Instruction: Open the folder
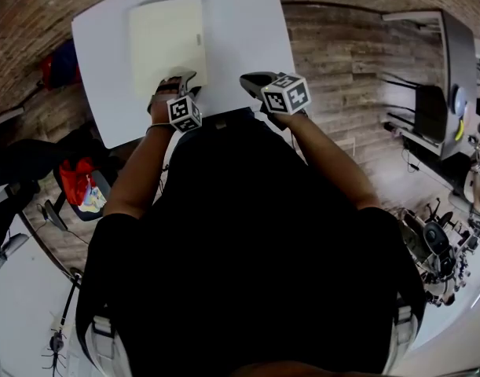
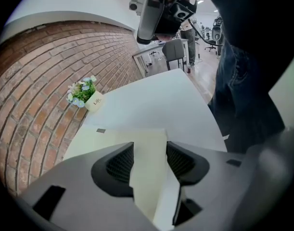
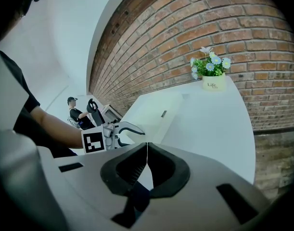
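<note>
— What is the folder (image 1: 167, 42) made of?
— Cream card or thin plastic, I can't tell which. It's matt and smooth.
— And the worktop (image 1: 247, 45)?
— White and smooth, with a faint sheen. The pot (image 3: 214, 83) at its far edge looks smooth too.
— The wall (image 2: 36, 81)?
— Bare brick, rough and matt. The floor (image 1: 342, 53) looks like grained wood planks.
— The left gripper (image 2: 150, 153)?
— A grey matt plastic shell with dark ribbed pads (image 2: 121, 163).

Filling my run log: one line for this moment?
folder closed, flat on table | left gripper jaws apart astride its near edge | right gripper jaws together, empty
</note>
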The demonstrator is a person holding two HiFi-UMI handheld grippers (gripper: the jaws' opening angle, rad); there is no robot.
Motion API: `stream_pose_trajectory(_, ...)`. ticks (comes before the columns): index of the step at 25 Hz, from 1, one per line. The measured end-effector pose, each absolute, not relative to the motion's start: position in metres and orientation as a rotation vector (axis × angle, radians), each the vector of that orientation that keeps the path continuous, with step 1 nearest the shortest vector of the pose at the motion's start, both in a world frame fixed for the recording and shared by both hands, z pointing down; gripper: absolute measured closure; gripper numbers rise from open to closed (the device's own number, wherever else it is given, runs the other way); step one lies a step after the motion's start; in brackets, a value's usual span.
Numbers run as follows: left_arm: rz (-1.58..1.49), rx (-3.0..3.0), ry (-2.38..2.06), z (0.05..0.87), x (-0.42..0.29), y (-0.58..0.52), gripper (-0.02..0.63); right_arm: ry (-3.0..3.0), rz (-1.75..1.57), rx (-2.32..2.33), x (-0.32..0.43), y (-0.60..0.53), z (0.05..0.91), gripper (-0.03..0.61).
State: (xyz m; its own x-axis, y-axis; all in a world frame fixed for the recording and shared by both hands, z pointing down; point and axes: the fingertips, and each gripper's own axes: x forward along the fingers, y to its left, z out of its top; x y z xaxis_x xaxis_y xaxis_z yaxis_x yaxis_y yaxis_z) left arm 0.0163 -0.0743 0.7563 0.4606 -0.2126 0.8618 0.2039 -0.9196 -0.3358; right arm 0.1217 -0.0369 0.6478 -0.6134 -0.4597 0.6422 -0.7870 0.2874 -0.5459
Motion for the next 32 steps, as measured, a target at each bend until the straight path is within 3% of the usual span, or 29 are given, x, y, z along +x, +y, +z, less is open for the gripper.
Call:
stream_pose_trajectory(15, -1.384, -2.495, 0.023, 0.745, 0.026, -0.075, 0.463, -2.195, 1.258, 1.012, 0.111, -0.045, 0.668, 0.552)
stream_pose_trajectory(22, -1.33, -2.61, 0.05, 0.736, 0.032, -0.073, 0.53, -2.209, 1.249, 0.937, 0.098, -0.054, 0.676, 0.553)
stream_pose_trajectory(32, -1.323, -2.719, 0.111, 0.731, 0.038, -0.076, 0.56, -2.21, 1.256, 0.822, 0.074, -0.071, 0.704, 0.552)
